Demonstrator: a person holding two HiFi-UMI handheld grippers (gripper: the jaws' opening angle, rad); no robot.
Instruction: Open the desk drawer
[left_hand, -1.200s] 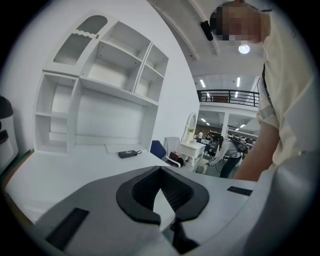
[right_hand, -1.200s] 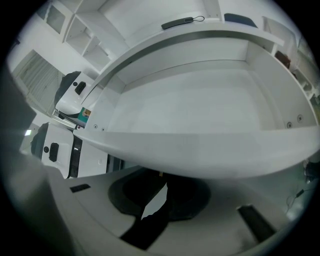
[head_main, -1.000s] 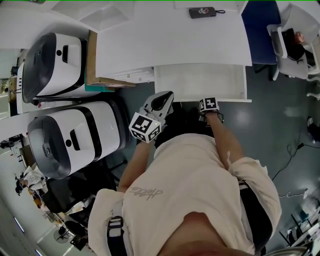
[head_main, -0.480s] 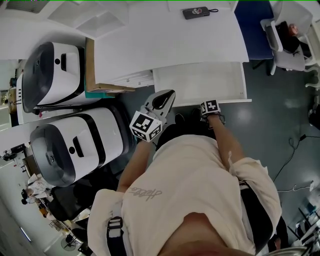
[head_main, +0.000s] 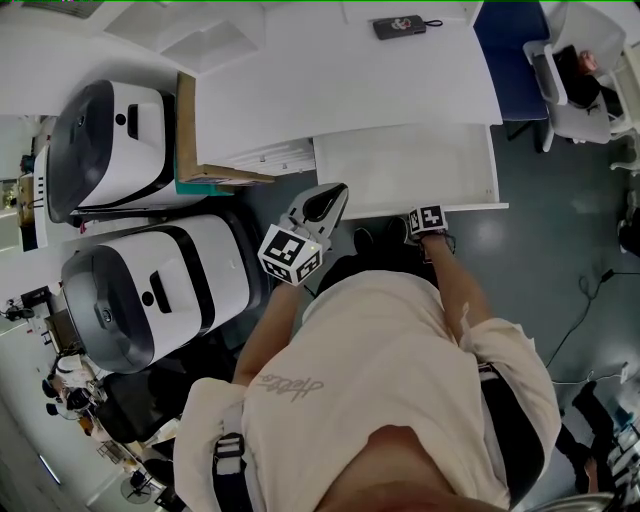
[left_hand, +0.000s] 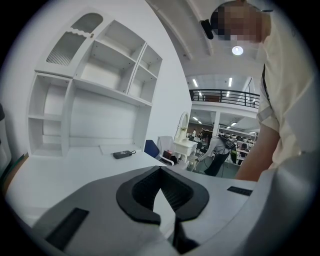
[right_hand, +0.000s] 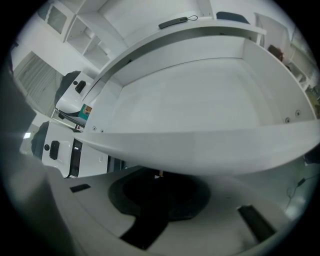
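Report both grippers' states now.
Left gripper: closed, empty.
Right gripper: closed on the drawer front.

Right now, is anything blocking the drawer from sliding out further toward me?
No separate object does. The drawer is partly out, the right tongs gripping its front edge; your own body stands close in front, and the left tongs, shut, hang just off its left corner.

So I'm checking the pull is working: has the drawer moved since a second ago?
Yes. The drawer has slid further out from under the desk, toward the person; more of it shows past the desk's edge.
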